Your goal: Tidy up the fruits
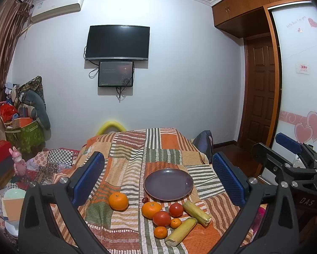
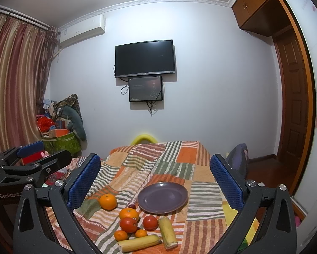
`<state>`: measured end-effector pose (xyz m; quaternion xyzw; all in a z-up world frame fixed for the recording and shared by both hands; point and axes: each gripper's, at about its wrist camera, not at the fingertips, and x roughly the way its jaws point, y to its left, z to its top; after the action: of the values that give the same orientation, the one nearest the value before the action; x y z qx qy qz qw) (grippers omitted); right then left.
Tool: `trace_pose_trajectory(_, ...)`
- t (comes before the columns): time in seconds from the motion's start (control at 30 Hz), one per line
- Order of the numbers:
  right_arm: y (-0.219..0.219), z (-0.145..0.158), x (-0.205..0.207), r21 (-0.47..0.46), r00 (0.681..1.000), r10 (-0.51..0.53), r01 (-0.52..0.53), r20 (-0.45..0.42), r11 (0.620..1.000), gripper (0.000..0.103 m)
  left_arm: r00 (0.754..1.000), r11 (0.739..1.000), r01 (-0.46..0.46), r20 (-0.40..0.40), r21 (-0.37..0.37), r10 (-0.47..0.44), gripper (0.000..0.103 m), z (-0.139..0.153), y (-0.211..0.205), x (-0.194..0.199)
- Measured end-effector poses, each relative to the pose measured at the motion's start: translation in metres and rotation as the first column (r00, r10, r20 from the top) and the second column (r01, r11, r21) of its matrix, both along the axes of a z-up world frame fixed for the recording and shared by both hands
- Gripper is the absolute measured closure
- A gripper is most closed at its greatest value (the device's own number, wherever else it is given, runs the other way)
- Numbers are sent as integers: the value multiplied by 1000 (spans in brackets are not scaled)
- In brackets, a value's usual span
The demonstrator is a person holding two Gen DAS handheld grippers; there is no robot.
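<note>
An empty purple plate (image 1: 168,184) (image 2: 162,198) sits on a striped patchwork cloth (image 1: 126,165) (image 2: 179,169). In front of it lie two big oranges (image 1: 118,201) (image 2: 108,201), two red tomatoes (image 1: 161,218) (image 2: 128,224), two small mandarins (image 1: 160,232) (image 2: 121,235), two yellow corn pieces (image 1: 196,212) (image 2: 168,229) and a small dark fruit (image 1: 145,200) (image 2: 132,206). My left gripper (image 1: 158,177) is open and empty, above the fruit. My right gripper (image 2: 156,180) is open and empty too. Each gripper shows at the edge of the other's view.
A television (image 1: 117,42) (image 2: 145,58) hangs on the far wall. Piled boxes and toys (image 1: 21,122) (image 2: 59,131) stand at the left. A wooden door (image 1: 262,89) (image 2: 293,110) and a wardrobe stand at the right.
</note>
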<state>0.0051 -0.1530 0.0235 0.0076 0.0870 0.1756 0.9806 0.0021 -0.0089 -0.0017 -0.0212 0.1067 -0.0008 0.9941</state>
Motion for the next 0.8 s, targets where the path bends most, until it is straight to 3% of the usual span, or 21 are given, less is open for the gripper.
trace_pose_trajectory(0.8, -1, -2, 3, -7, 1000, -6, 6, -15, 1000, 0, 1000, 1000, 7, -4, -17, -7, 0, 1, 4, 3)
